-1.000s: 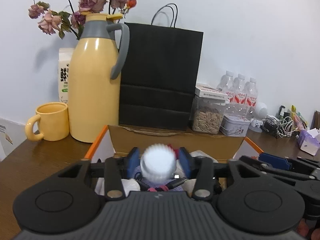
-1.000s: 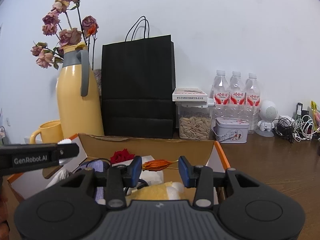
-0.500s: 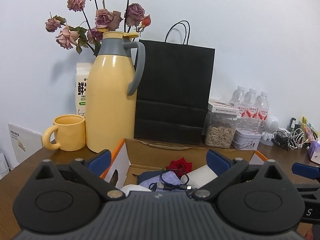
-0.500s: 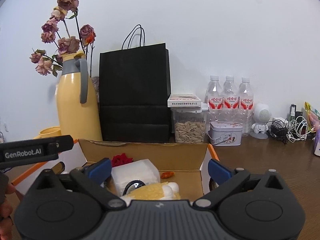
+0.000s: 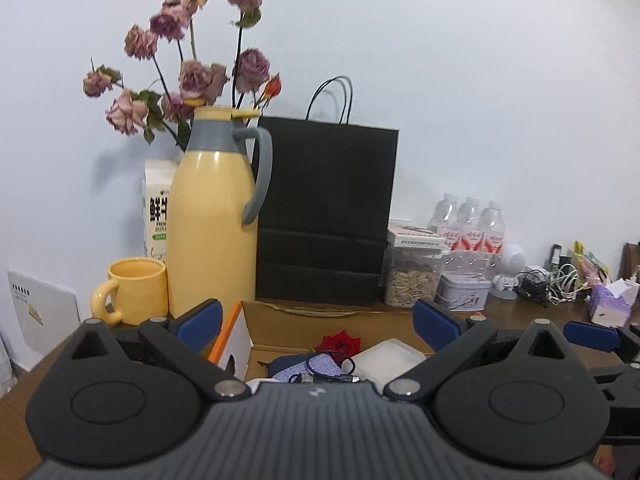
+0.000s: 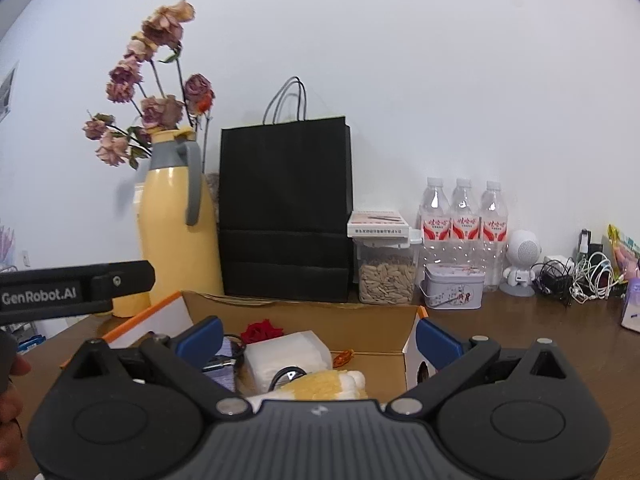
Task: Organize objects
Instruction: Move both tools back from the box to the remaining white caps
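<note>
Both tongs hang level over the near edge of an open cardboard box (image 6: 304, 314), tipped only slightly downward. The left tongs (image 5: 316, 324) stand spread wide, blue pads far apart with nothing between them; the right tongs (image 6: 318, 338) are spread just as wide and likewise grip nothing. In the right view, the left tool's black arm juts in from the left edge, and part of the person's hand (image 6: 10, 408) shows at the lower left corner.

Inside the box, nearest the right tongs, lies a yellow-and-white plush toy (image 6: 320, 386). Just behind it sits a white translucent container (image 6: 286, 354), with a blue patterned pouch (image 5: 316, 364) and a black cable (image 5: 328, 378) to its left. A red rose (image 6: 262, 330) lies near the box's back wall, and a small orange item (image 6: 344, 357) rests on the box floor to the right.

Behind the box on the tabletop (image 6: 520, 332) stand a yellow mug (image 5: 136, 296), a yellow thermos jug (image 5: 212, 232) with dried roses (image 5: 192, 76) behind it, a black paper bag (image 6: 286, 212), a jar of seeds (image 6: 386, 276), a small tin (image 6: 454, 286) and three water bottles (image 6: 464, 224).
</note>
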Demonstrator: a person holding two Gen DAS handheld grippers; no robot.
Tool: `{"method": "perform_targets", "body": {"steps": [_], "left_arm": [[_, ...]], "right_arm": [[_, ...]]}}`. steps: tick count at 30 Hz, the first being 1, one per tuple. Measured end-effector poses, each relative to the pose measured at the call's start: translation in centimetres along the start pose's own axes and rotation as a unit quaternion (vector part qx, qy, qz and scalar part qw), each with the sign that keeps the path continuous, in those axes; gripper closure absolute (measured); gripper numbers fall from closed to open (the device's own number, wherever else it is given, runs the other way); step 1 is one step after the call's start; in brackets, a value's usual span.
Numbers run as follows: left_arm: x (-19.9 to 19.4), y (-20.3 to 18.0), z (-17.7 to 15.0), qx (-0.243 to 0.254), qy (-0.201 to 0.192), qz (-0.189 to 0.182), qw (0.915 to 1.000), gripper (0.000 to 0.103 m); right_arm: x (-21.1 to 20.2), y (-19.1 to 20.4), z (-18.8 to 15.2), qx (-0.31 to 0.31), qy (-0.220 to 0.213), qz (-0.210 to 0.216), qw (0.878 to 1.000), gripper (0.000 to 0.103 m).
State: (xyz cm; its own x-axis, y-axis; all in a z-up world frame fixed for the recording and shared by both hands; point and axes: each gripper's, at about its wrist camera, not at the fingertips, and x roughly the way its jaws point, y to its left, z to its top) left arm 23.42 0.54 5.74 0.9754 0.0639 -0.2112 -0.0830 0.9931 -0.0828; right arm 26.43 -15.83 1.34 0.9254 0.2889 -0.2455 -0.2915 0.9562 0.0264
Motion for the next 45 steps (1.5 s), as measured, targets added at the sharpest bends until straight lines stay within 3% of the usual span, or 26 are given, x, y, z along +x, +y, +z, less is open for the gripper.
{"method": "perform_targets", "body": {"steps": [7,14,27,33,41,45], "left_arm": [[-3.6,1.6,0.8,0.006,0.006,0.001,1.0,0.0],[-7.4,3.9,0.4,0.002,0.044,0.004,0.999,0.0],[-12.6,6.2,-5.3,0.032,0.137,0.018,0.9898,0.0],[-12.0,6.8,-8.2,0.031,0.18,0.022,0.9829,0.0],[-9.1,6.5,-10.3,0.028,0.209,0.021,0.9774,0.0],[-7.2,6.2,-10.9,0.029,0.221,0.022,0.9747,0.011]], "right_arm": [[-3.1,0.6,0.3,-0.005,0.004,0.003,1.0,0.0],[-7.0,1.4,-0.7,-0.011,0.024,0.015,1.0,0.0],[-12.4,2.3,-6.2,-0.019,0.103,0.037,0.994,0.0],[-13.4,2.3,-7.8,-0.02,0.121,0.038,0.992,0.0],[-12.4,2.0,-8.4,-0.015,0.135,0.035,0.99,0.0],[-11.8,1.7,-8.7,-0.013,0.141,0.033,0.989,0.0]]}}
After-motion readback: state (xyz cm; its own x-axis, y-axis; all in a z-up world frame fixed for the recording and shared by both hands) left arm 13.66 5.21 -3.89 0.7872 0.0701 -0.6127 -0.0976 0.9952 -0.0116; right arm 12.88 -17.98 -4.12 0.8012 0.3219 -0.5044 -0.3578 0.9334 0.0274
